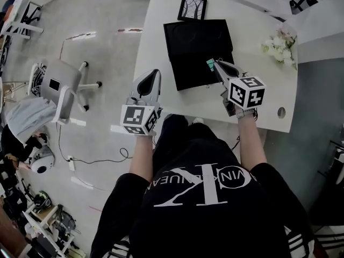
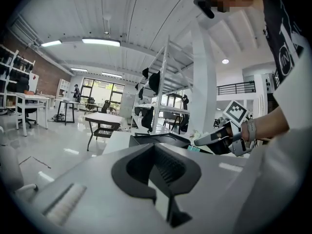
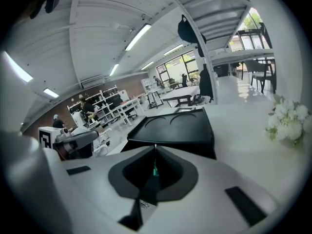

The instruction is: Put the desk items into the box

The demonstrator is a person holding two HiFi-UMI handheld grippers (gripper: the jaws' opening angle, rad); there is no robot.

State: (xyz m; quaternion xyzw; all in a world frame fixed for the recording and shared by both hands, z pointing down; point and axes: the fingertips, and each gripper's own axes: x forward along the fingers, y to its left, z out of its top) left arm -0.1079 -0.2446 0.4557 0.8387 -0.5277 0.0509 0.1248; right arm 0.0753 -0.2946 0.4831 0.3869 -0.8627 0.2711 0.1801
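Note:
A black box point(image 1: 196, 44) lies open on the white desk point(image 1: 156, 26); the right gripper view shows it straight ahead as the black box point(image 3: 175, 128). My right gripper point(image 1: 212, 65) hovers over the box's near right corner, shut on a small teal item point(image 1: 210, 64). Only a thin teal sliver point(image 3: 155, 170) shows between the jaws of that gripper point(image 3: 155, 152). My left gripper point(image 1: 155, 72) is shut and empty at the desk's left edge, beside the box. From the left gripper view, the right gripper point(image 2: 214, 138) carries the teal item point(image 2: 194, 149).
A framed picture point(image 1: 192, 7) stands behind the box. White flowers point(image 1: 279, 44) sit at the desk's right side, and a cable hole point(image 1: 281, 112) is near the front right corner. An office chair point(image 1: 59, 87) stands on the floor to the left.

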